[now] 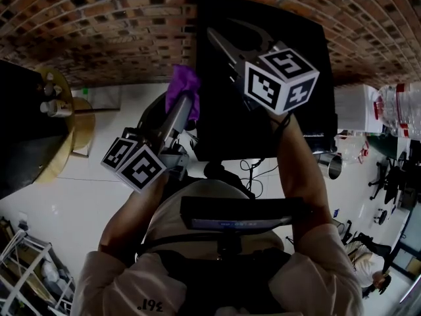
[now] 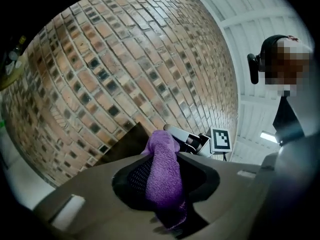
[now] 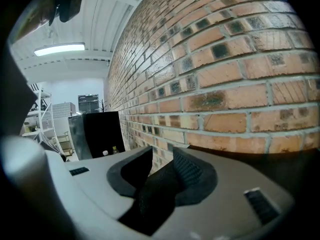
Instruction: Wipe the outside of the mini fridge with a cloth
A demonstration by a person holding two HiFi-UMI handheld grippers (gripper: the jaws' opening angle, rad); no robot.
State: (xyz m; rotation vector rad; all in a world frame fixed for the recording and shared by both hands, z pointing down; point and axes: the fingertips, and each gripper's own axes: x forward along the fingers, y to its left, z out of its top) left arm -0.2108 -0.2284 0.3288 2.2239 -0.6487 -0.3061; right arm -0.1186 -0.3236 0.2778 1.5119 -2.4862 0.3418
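The black mini fridge [image 1: 263, 104] stands against the brick wall, seen from above in the head view. My left gripper [image 1: 186, 103] is shut on a purple cloth [image 1: 184, 84], raised beside the fridge's upper left edge. In the left gripper view the cloth [image 2: 164, 176] fills the gap between the jaws and hangs over them, with the fridge corner [image 2: 125, 143] just beyond. My right gripper [image 1: 227, 41] is above the fridge top, with its marker cube [image 1: 281, 78] toward me. Its jaws [image 3: 161, 156] stand slightly apart with nothing between them, pointing along the brick wall.
A brick wall [image 1: 99, 25] runs behind the fridge. A round wooden table [image 1: 69, 133] with bottles [image 1: 54, 101] stands at the left. A white wire rack [image 1: 26, 268] is at the lower left. A large water bottle [image 1: 401, 110] and clutter are at the right.
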